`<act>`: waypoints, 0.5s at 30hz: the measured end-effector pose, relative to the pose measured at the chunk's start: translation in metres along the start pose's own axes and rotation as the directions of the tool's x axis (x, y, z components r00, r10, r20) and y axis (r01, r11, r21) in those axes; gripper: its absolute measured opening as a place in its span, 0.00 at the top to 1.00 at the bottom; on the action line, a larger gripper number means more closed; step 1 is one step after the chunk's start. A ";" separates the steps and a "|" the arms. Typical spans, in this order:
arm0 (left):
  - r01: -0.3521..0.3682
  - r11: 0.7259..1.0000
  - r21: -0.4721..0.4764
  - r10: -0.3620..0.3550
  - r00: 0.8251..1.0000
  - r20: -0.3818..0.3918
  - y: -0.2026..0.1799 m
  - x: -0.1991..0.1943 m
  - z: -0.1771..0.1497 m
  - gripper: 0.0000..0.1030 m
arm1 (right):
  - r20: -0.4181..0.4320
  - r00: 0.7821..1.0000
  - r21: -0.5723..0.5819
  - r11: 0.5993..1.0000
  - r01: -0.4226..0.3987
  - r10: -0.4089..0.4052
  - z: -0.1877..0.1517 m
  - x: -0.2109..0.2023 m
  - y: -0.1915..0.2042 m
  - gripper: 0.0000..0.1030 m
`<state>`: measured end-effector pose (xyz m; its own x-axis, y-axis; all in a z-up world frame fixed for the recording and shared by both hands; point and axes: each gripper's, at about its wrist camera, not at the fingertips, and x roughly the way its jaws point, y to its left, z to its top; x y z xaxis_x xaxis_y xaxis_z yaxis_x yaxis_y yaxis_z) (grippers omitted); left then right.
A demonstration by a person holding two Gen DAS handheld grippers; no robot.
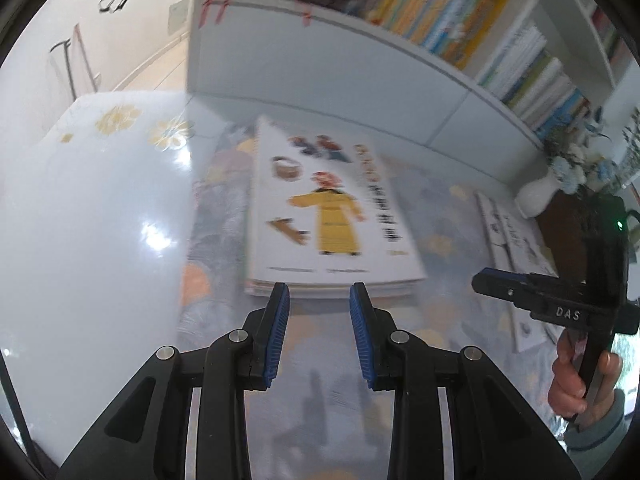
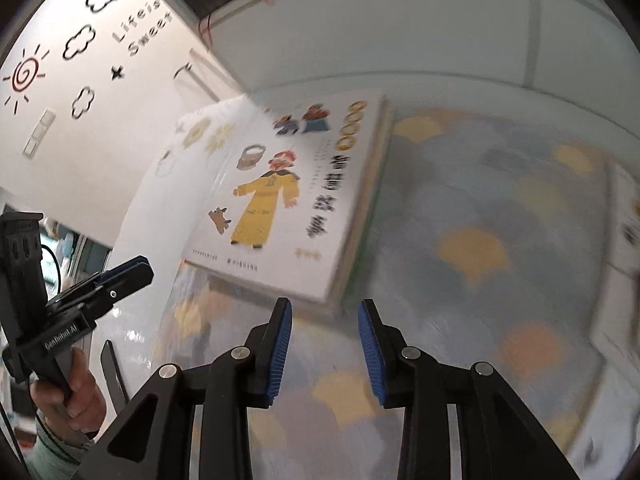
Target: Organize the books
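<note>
Fingers [image 1: 280, 332] of our left gripper [image 1: 320, 334] slightly apart, empty; right gripper [image 2: 325, 346] likewise parted, empty. Book stack [image 1: 328, 204] flat on table [image 1: 92, 216], just ahead.

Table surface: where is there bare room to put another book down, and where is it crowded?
Free: the patterned cloth between the book stack and the white book at the right. Also the glossy white surface left of the stack. Crowded: the far right corner, where the white vase stands next to that book.
</note>
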<state>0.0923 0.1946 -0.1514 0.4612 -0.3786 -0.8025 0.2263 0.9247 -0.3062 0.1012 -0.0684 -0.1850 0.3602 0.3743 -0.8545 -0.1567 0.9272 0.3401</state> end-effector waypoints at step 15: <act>0.116 0.991 0.065 -0.120 0.991 0.056 -0.184 -0.016 0.001 0.65 | 0.205 0.967 0.107 0.986 0.128 -0.148 -0.078 -0.150 -0.087 0.54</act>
<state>0.0444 0.0308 -0.0814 0.4780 -0.4885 -0.7300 0.3337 0.8698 -0.3635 -0.0107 -0.2056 -0.1169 0.5604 0.2276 -0.7963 -0.0105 0.9634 0.2679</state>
